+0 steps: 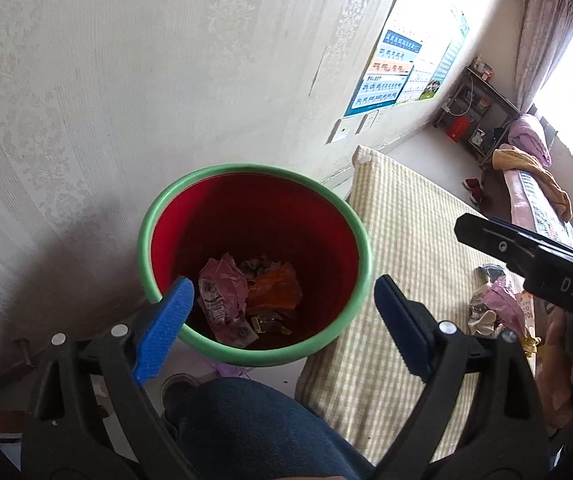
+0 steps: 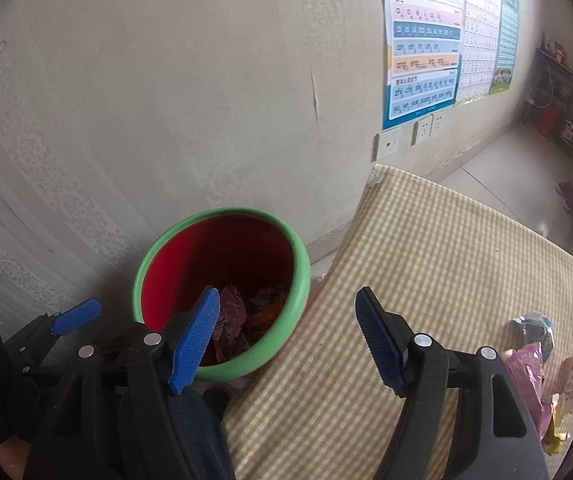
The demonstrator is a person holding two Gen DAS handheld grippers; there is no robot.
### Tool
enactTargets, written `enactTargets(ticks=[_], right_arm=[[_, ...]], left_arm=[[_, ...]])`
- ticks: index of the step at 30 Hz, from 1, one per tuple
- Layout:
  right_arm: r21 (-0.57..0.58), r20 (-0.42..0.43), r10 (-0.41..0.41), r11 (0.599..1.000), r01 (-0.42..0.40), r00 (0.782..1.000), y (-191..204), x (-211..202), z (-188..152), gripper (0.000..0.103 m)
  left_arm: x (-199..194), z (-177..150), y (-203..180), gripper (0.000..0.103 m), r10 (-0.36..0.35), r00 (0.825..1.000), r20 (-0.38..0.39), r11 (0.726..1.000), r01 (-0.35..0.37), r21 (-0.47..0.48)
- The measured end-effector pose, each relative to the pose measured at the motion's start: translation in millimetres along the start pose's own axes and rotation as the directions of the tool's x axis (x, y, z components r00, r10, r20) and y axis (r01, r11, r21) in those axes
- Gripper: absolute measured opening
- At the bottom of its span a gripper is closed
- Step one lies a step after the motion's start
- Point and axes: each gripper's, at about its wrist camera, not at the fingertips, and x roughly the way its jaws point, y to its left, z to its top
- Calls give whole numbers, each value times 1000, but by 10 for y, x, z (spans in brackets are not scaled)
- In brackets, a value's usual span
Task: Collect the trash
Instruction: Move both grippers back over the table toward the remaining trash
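Both hand-held grippers empty, gaping; wrappers (image 1: 242, 300) below in bin (image 1: 360, 248).

A checked cushion (image 2: 426, 280) fills the lower right of the right wrist view. Crumpled wrappers (image 2: 538, 364) lie on it at the right edge. The bin (image 2: 302, 276) stands on the floor (image 2: 498, 176), just left of the cushion.

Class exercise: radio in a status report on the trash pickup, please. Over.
Left hand-held gripper open, empty, over red bin. Right hand-held gripper open, empty. Wrappers in bin; more wrappers on checked cushion. Nothing blocking.
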Motion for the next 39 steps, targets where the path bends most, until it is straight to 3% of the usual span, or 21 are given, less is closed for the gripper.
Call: enactTargets(ticks=[12,23,32,39], right_arm=[[144,68,-117,984,106,991,-946,-831,-434,69],[300,73,-258,927,225,963,-1823,-1493,-1014,69],[398,32,-341,866,301,939,-2394,-1734,-1364,69],[408,7,-350,856,317,937,-2614,-1699,-1433,69]], left_arm=[[-109,-76,-942,90,-68,998,16,991,66,117],[-145,-274,-1816,91,-160,987,-26,956,161,243],[-3,-421,-2373,91,-222,971,-92,920,240,310],[189,-515,-2678,91,-241,959,-151,912,277,302]])
